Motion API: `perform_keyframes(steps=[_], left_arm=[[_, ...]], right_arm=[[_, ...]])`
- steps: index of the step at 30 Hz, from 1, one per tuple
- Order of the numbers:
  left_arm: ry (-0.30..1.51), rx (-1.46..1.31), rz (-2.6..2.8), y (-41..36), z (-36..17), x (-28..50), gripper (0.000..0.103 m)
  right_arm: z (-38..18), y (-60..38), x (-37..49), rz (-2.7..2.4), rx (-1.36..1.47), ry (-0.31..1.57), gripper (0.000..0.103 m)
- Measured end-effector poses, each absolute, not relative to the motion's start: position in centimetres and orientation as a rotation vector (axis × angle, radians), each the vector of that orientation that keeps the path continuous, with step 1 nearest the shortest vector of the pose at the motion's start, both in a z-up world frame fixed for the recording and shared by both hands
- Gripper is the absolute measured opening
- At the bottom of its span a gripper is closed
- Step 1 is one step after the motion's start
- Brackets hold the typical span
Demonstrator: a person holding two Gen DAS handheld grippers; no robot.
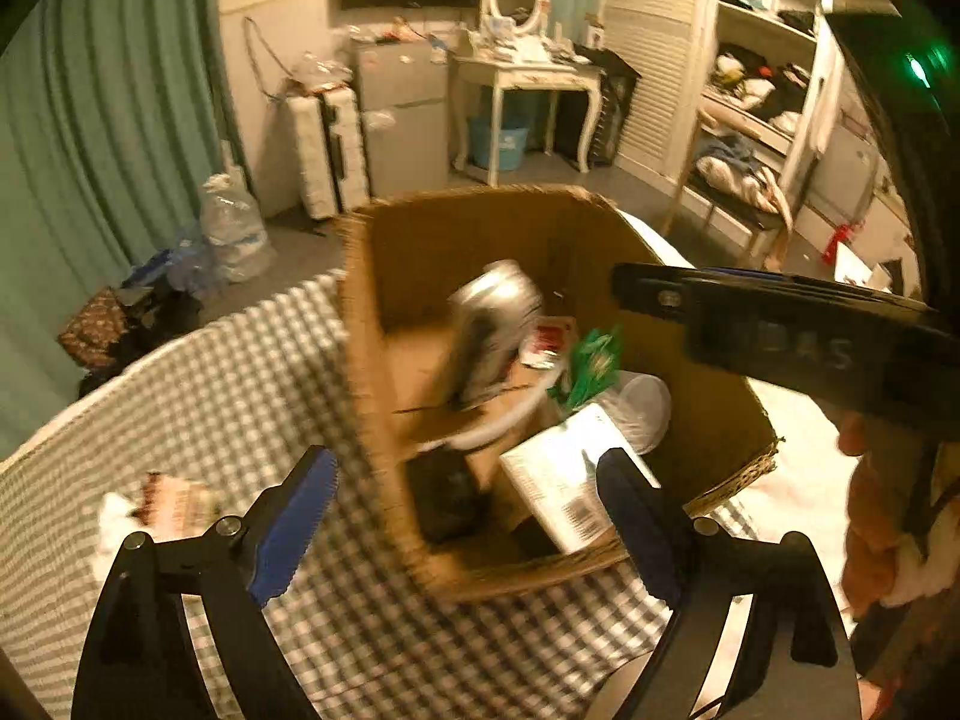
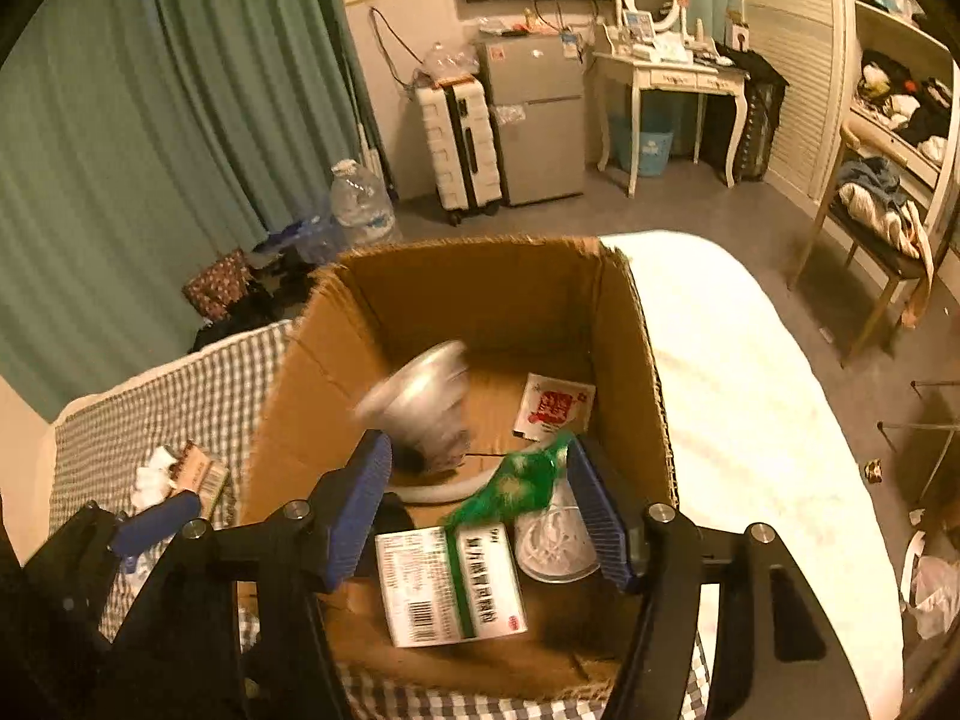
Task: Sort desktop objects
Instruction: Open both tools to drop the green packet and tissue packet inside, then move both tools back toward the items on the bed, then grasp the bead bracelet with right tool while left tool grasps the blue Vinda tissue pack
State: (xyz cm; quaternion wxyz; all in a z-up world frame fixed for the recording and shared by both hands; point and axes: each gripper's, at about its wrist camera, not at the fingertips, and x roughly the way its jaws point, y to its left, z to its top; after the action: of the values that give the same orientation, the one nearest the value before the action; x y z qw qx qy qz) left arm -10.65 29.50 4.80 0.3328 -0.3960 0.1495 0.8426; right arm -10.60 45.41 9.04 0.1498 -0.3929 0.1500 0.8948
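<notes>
Both grippers released, nothing between the jaws. Left gripper (image 1: pixel 468 516) hangs over the near left rim of the cardboard box (image 2: pixel 312 372), right gripper (image 2: pixel 480 504) over its near edge. Silver can (image 2: pixel 423 408) blurred inside the box, free of both. Also in the box: white medicine box (image 2: pixel 450 582), green wrapper (image 2: pixel 522 486), red-white sachet (image 2: pixel 555 405), clear lid (image 2: pixel 555 546)

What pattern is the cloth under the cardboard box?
A grey-and-white check on the cloth, clearest in the left wrist view.
</notes>
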Motion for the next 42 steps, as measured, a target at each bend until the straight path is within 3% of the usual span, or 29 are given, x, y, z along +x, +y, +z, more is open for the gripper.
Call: perform_keyframes(steps=[7, 14, 18, 25, 32, 42], left_arm=[[0.357, -0.987, 2.439, 18.4, 9.6, -11.4, 0.1], [0.337, -0.955, 2.739, 6.4, 10.3, -11.8, 0.103], [0.302, -1.025, 2.827, 1.6, 7.0, -11.3, 0.103], [0.174, -1.22, 2.864, -1.3, -2.6, -11.8, 0.103], [0.201, -1.353, 2.756, 0.3, -10.9, -13.6, 0.103], [-0.084, -1.276, 2.831, -1.5, -12.8, -16.1, 0.103]], right_arm=[[12.4, 40.5, -7.9, 2.704, -1.033, 0.383, 0.065], [12.4, 32.8, -7.4, 2.862, -0.987, 0.329, 0.065], [10.3, 28.6, -7.4, 2.939, -0.964, 0.338, 0.073], [3.7, 23.0, -9.4, 2.975, -1.03, 0.272, 0.073], [-3.4, 20.5, -12.6, 2.915, -1.209, 0.196, 0.073], [-7.6, 21.1, -18.4, 2.827, -1.301, 0.263, 0.073]])
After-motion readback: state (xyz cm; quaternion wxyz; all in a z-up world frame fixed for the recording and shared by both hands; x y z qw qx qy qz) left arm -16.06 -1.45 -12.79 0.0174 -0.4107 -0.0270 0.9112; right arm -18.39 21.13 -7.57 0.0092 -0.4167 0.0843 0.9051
